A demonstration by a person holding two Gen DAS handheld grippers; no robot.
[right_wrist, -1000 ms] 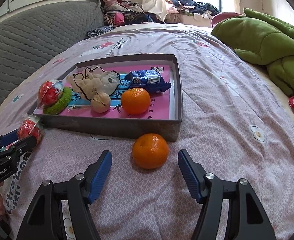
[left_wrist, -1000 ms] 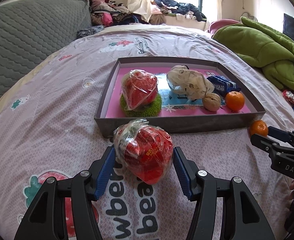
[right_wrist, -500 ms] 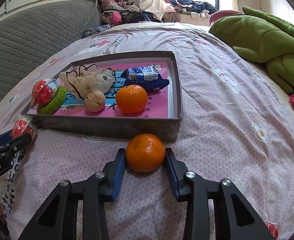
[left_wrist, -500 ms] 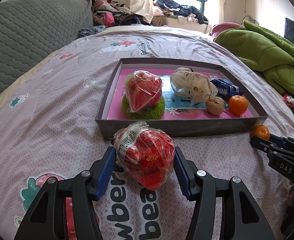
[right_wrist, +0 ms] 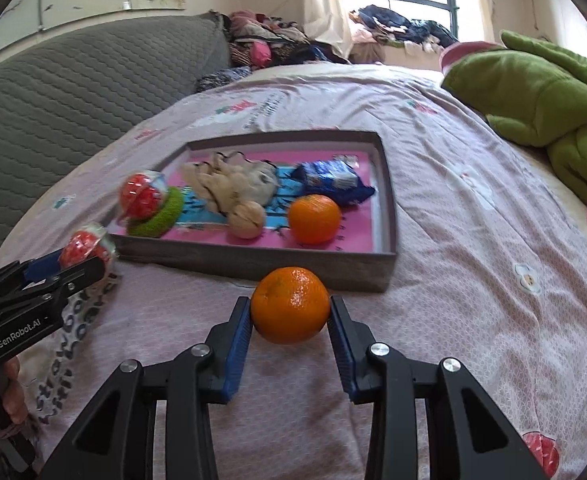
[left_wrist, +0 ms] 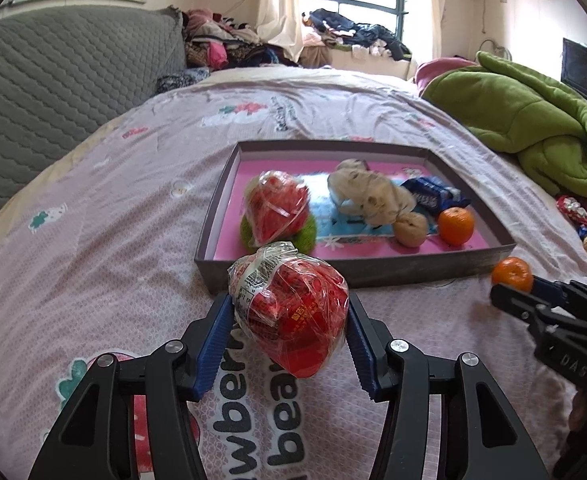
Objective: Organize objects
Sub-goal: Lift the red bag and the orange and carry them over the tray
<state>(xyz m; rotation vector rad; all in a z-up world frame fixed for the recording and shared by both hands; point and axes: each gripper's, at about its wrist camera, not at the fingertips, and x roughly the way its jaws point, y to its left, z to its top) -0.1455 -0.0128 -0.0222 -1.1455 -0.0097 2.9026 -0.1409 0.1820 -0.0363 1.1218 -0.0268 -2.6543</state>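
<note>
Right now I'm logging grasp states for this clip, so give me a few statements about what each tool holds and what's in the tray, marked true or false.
1. The left tool grips a red wrapped packet. True.
2. The right tool is open. False: it is shut on an orange.
3. The held orange is inside the tray. False: it is in front of the near wall.
4. Another orange lies in the tray. True.
5. The tray holds a walnut. True.

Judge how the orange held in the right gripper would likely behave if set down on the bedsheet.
The orange is round, so it would probably roll on the soft bedsheet. It bulges past the right gripper pads, so the hold may slip.
</note>
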